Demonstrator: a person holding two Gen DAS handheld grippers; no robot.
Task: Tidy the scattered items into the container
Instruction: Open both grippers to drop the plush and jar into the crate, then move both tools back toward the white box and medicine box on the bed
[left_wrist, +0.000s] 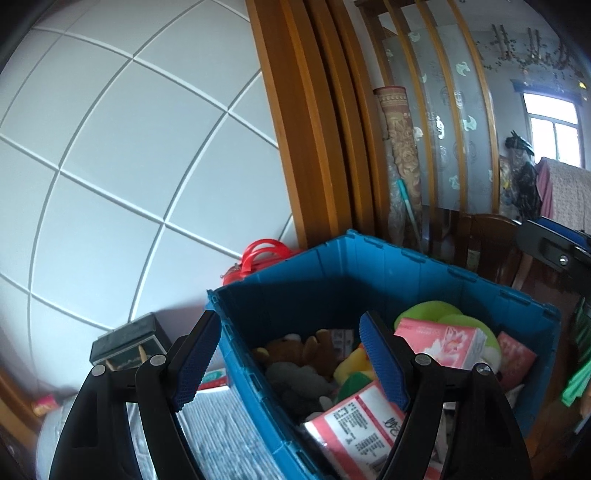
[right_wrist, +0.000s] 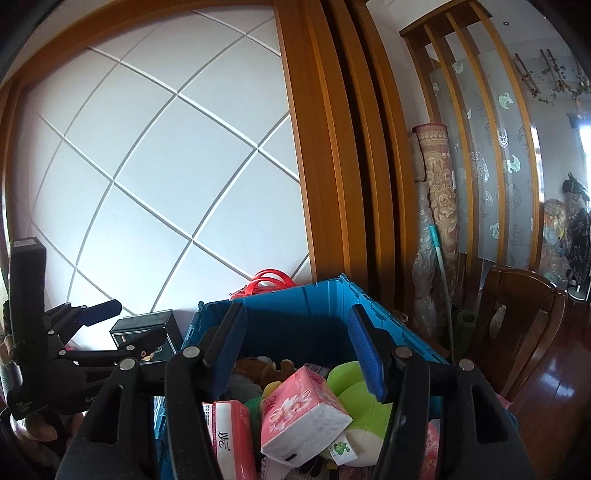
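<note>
Left claw (left_wrist: 291, 363) is hovering with jaws spread wide and nothing between them, straddling the near-left wall of the blue crate (left_wrist: 388, 266). Left of it I am seeing a small black box (left_wrist: 125, 341); just beyond, red handles (left_wrist: 264, 251) are poking up behind the crate rim.

Right claw (right_wrist: 297, 350) is likewise gaping and carrying nothing, poised over the crate's opening. Below it the goods are already lying inside: pink tissue pack (right_wrist: 303, 417), red-and-white packet (right_wrist: 231, 435), green plush (right_wrist: 354, 398), brown teddy (left_wrist: 291, 350). I judge the piling is loose, dropped rather than stacked. The packets are bearing Chinese print I cannot read.
</note>
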